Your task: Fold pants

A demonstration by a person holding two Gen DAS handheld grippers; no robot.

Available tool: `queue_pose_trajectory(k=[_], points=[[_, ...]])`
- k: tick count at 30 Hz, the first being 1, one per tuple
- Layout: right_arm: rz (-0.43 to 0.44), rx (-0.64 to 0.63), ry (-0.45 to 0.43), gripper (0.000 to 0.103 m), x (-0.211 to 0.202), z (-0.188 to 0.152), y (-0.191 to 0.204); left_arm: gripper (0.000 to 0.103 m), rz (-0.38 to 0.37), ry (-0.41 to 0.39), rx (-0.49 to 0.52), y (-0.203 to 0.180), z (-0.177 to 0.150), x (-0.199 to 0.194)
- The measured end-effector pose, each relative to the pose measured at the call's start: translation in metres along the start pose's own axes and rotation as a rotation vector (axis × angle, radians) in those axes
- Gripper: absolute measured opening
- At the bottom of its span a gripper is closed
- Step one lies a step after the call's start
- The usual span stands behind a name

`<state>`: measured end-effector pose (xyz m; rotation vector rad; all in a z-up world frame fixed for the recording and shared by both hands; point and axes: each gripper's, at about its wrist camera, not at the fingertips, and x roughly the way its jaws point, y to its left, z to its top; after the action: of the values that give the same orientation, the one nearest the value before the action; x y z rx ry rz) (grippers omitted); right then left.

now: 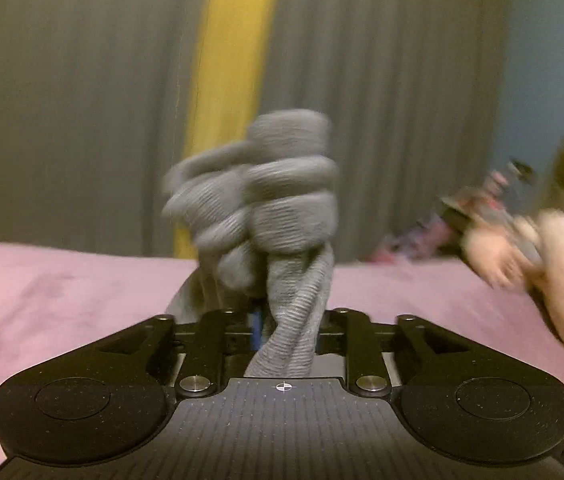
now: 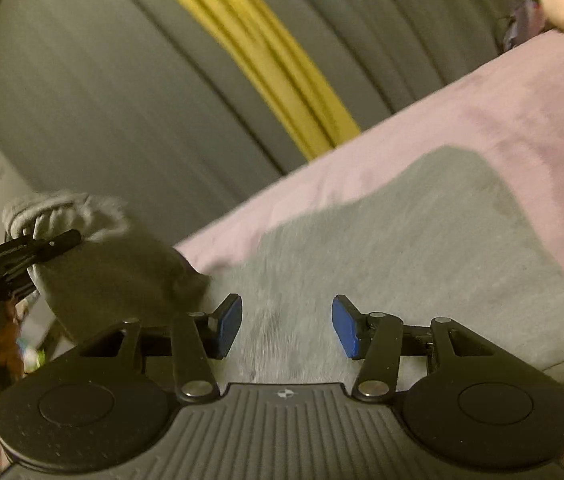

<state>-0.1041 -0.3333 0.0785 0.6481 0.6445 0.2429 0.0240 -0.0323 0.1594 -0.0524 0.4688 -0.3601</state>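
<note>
My left gripper (image 1: 282, 320) holds a bunched, twisted end of the grey pants (image 1: 269, 208), lifted above the pink bed cover (image 1: 61, 300); the cloth fills the gap between the jaws and hides the pads. From the right wrist view, the rest of the pants (image 2: 402, 260) lies spread flat on the cover, one portion rising at left toward the left gripper (image 2: 21, 252), which clamps a gathered fold. My right gripper (image 2: 286, 326) hangs just over the flat cloth, blue pads (image 2: 346, 328) parted, nothing between them. Grey curtains (image 1: 362, 80) with a yellow stripe (image 1: 225, 40) hang behind the bed. My right hand (image 1: 530, 252) is blurred.
</note>
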Motion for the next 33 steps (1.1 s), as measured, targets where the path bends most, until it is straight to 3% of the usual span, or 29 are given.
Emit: queue_pose_trajectory(k=[2, 4, 5, 6, 7, 11, 14, 17, 20, 22, 24, 27, 28, 29, 30, 31, 33], points=[[-0.007, 0.036, -0.020, 0.050, -0.009, 0.004, -0.006, 0.060, -0.034, 0.112, 0.048, -0.036, -0.017, 0.026], [-0.029, 0.084, -0.023, 0.050, -0.015, 0.006, -0.014, 0.056, -0.052, 0.285, 0.048, -0.058, -0.041, 0.054], [-0.045, 0.111, -0.022, 0.050, -0.022, 0.007, -0.021, 0.048, -0.043, 0.346, 0.023, -0.063, -0.053, 0.058], [-0.057, 0.129, -0.020, 0.051, -0.026, 0.007, -0.024, 0.047, -0.028, 0.370, -0.005, -0.063, -0.061, 0.058], [-0.064, 0.144, -0.015, 0.052, -0.030, 0.008, -0.028, 0.050, -0.017, 0.377, -0.038, -0.056, -0.066, 0.059], [-0.032, 0.216, 0.032, 0.072, -0.038, 0.006, -0.049, 0.062, 0.051, 0.348, -0.284, -0.002, -0.083, 0.022], [0.004, 0.312, 0.070, 0.074, -0.025, 0.003, -0.060, 0.067, 0.208, 0.291, -0.448, 0.047, -0.092, -0.005], [0.035, 0.345, 0.105, 0.075, -0.001, 0.001, -0.061, 0.067, 0.337, 0.282, -0.545, 0.085, -0.102, -0.022], [-0.067, 0.375, 0.136, 0.077, 0.019, -0.003, -0.065, 0.068, 0.414, 0.232, -0.568, 0.099, -0.123, -0.037], [-0.127, 0.409, 0.165, 0.078, 0.032, -0.005, -0.070, 0.068, 0.415, 0.229, -0.611, 0.100, -0.133, -0.037], [-0.098, 0.436, 0.140, 0.091, 0.037, -0.007, -0.070, 0.070, 0.391, 0.195, -0.591, 0.092, -0.130, -0.023], [-0.069, 0.446, 0.137, 0.093, 0.049, -0.003, -0.065, 0.071, 0.382, 0.209, -0.522, 0.084, -0.133, -0.013], [-0.071, 0.452, 0.130, 0.092, 0.051, -0.002, -0.063, 0.071, 0.384, 0.237, -0.511, 0.081, -0.136, -0.010], [-0.062, 0.449, 0.111, 0.084, 0.052, -0.002, -0.061, 0.071, 0.384, 0.259, -0.505, 0.080, -0.137, -0.006], [-0.060, 0.440, 0.097, 0.066, 0.053, -0.002, -0.059, 0.071, 0.376, 0.268, -0.503, 0.081, -0.138, -0.003], [-0.063, 0.438, 0.090, 0.059, 0.056, -0.002, -0.058, 0.071, 0.365, 0.268, -0.505, 0.081, -0.139, -0.002], [-0.063, 0.458, 0.105, 0.065, 0.066, -0.004, -0.061, 0.071, 0.355, 0.270, -0.516, 0.082, -0.142, -0.003]])
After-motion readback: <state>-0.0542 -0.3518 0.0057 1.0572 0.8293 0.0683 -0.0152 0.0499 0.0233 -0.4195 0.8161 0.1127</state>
